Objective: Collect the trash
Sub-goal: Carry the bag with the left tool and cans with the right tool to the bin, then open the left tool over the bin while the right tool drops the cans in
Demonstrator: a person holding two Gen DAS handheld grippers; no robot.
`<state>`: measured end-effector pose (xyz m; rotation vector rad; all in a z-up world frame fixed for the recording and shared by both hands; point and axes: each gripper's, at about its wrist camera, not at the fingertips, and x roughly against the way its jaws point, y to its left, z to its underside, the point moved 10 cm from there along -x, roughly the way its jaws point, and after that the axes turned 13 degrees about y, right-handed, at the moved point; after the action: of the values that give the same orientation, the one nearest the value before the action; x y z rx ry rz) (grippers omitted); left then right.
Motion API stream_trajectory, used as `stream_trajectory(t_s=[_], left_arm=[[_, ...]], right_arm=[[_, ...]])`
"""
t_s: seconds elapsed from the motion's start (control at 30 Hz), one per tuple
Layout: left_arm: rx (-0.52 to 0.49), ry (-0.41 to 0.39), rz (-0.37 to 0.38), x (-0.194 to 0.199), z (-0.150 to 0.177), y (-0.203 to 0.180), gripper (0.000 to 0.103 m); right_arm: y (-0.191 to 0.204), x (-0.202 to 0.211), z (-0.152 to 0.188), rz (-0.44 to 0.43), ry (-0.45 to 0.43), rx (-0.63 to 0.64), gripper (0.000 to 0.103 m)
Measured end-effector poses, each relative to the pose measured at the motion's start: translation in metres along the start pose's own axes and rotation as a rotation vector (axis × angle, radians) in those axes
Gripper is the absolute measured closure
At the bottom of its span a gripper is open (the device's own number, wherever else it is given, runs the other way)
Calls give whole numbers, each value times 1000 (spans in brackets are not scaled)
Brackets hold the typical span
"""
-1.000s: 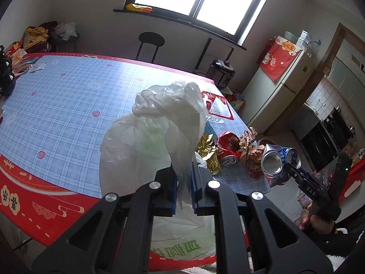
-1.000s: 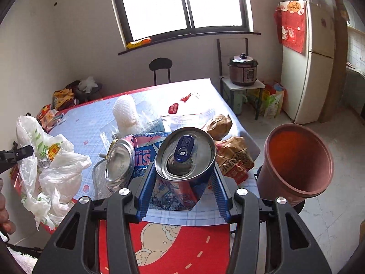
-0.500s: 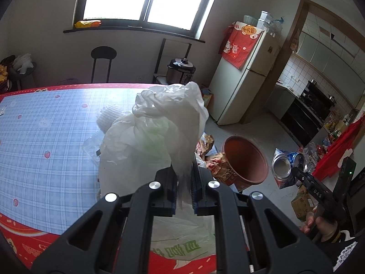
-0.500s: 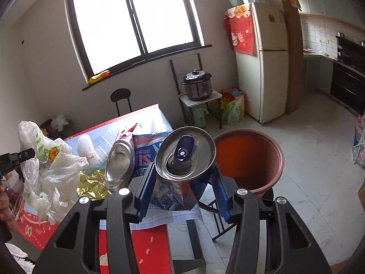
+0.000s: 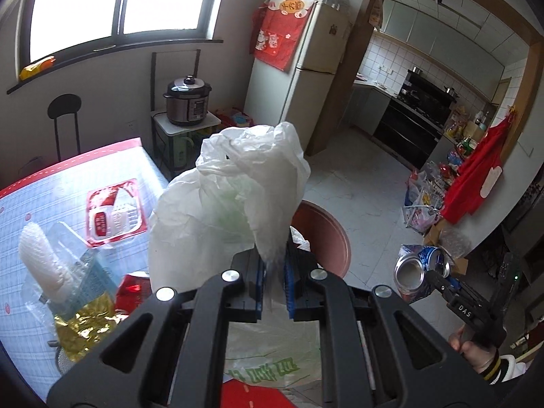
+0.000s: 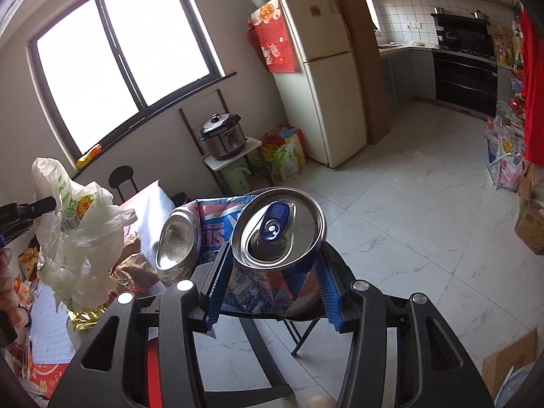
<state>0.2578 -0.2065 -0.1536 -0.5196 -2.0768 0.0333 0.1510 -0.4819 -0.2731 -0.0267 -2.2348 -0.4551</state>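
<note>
Your left claw (image 5: 274, 280) is pinching a white plastic bag (image 5: 234, 210) tightly between its blue pads, the bag bunching above the fingers and hanging in front of the brown bin (image 5: 326, 234). Your right claw (image 6: 272, 284) is gripping crushed blue cans (image 6: 277, 238) with a wrapper, its fingers pressing on both sides, and holding them off the worktop (image 5: 40, 197) over the tiled floor. A red packet (image 5: 114, 214) and gold foil (image 5: 85, 323) are lying on the worktop.
</note>
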Motion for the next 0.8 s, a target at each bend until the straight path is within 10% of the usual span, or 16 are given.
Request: stream_trajectory(t_s=[0.47,0.67,0.8], left_arm=[[-52,168,12,-202,-91,-92,88],[-44,162,28,-230,-116,-106,39],[-71,135,16,-220,-119,-111,28]], right_arm=[[-111,-8,-14,86,41,-83,55],[-128,-9,-20,88,39,-101,55],[-127,-16,-23,80,48,-98,55]])
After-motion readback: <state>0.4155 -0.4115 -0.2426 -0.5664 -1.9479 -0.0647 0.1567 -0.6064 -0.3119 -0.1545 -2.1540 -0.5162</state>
